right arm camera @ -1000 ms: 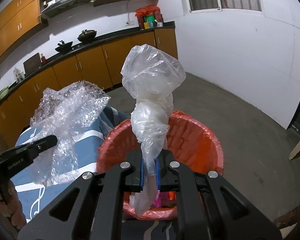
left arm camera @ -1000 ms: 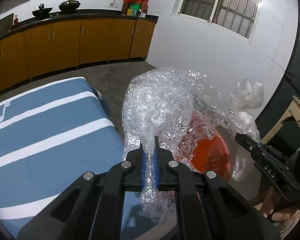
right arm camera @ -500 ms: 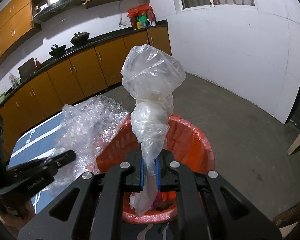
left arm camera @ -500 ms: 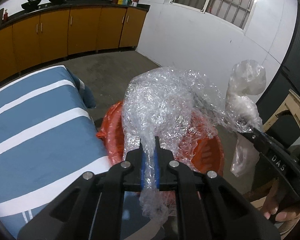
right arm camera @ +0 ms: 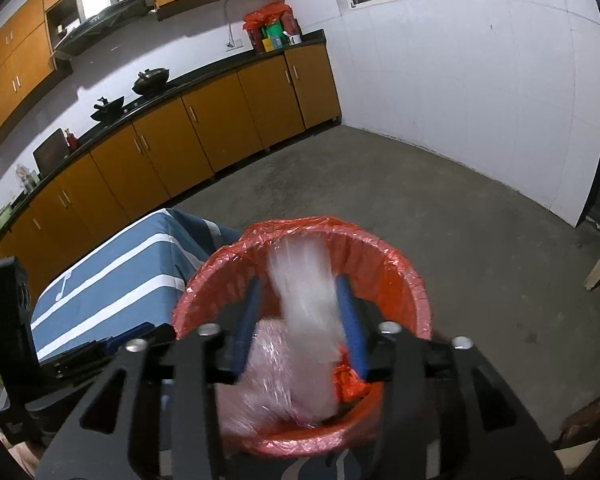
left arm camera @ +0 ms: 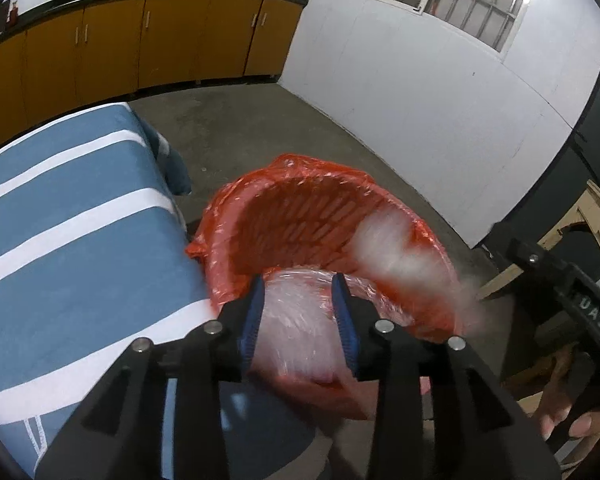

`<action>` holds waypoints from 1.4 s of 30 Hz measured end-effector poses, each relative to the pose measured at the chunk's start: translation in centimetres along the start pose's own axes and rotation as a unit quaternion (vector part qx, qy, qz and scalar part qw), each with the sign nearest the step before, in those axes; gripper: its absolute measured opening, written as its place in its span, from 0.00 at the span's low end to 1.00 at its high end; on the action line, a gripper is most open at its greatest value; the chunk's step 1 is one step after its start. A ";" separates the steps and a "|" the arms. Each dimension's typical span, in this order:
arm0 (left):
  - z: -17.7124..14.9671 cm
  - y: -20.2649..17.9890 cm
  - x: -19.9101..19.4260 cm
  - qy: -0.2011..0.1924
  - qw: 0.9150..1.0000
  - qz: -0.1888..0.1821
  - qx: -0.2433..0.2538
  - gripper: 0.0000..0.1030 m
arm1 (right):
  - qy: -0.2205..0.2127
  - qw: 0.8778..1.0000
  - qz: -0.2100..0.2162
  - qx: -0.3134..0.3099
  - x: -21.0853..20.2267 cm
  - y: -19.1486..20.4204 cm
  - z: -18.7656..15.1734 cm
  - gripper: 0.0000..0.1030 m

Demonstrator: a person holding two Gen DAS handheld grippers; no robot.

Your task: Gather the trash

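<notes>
An orange-red bin lined with a red plastic bag (left arm camera: 292, 216) (right arm camera: 396, 264) stands on the floor beside the bed. My left gripper (left arm camera: 299, 286) hangs over its near rim, jaws opening. The bubble wrap (left arm camera: 300, 320) (right arm camera: 260, 376) drops blurred between the blue pads, free of them, into the bin. My right gripper (right arm camera: 300, 292) is also over the bin with its jaws opening. The clear plastic bag (right arm camera: 304, 288) (left arm camera: 388, 248) falls as a white blur between its pads, no longer pinched. The right gripper's body (left arm camera: 560, 300) shows at the right edge of the left wrist view.
A bed with a blue, white-striped cover (left arm camera: 60, 232) (right arm camera: 112, 276) borders the bin on the left. Orange kitchen cabinets (right arm camera: 204, 136) line the far wall. Bare concrete floor (right arm camera: 440, 200) lies beyond the bin. A wooden frame (left arm camera: 596, 216) stands at the right.
Both grippers, shut on the bubble wrap and the plastic bag before, have opened. Both pieces now drop into the bin. The left gripper has moved lower, over the bin's rim.
</notes>
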State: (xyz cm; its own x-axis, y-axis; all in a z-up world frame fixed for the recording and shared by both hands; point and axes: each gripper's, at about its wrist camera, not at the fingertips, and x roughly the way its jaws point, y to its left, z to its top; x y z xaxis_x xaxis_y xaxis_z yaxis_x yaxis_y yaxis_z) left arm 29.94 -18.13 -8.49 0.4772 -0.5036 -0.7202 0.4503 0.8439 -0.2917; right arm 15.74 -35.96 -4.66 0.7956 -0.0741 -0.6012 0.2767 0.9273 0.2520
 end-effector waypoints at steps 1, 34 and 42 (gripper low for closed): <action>-0.1 0.3 -0.4 -0.004 1.000 0.004 -0.003 0.39 | -0.002 1.000 -0.001 0.001 -0.3 -0.1 0.0 0.49; -11.5 2.9 -24.7 -0.226 0.945 0.234 -0.022 0.96 | -0.159 0.976 -0.067 -0.134 -14.5 9.0 -6.8 0.98; -14.3 2.3 -27.0 -0.235 0.937 0.256 -0.025 0.96 | -0.155 0.977 -0.045 -0.139 -15.7 10.1 -8.5 0.98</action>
State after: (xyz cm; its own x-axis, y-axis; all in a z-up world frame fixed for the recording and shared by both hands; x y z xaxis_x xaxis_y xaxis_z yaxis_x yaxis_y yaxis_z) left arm 7.28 0.07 1.24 0.9066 -0.0455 -0.4196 0.0406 0.9990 -0.0206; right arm 1.41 -22.28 0.88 0.9118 -0.2278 -0.3417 0.2306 0.9725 -0.0331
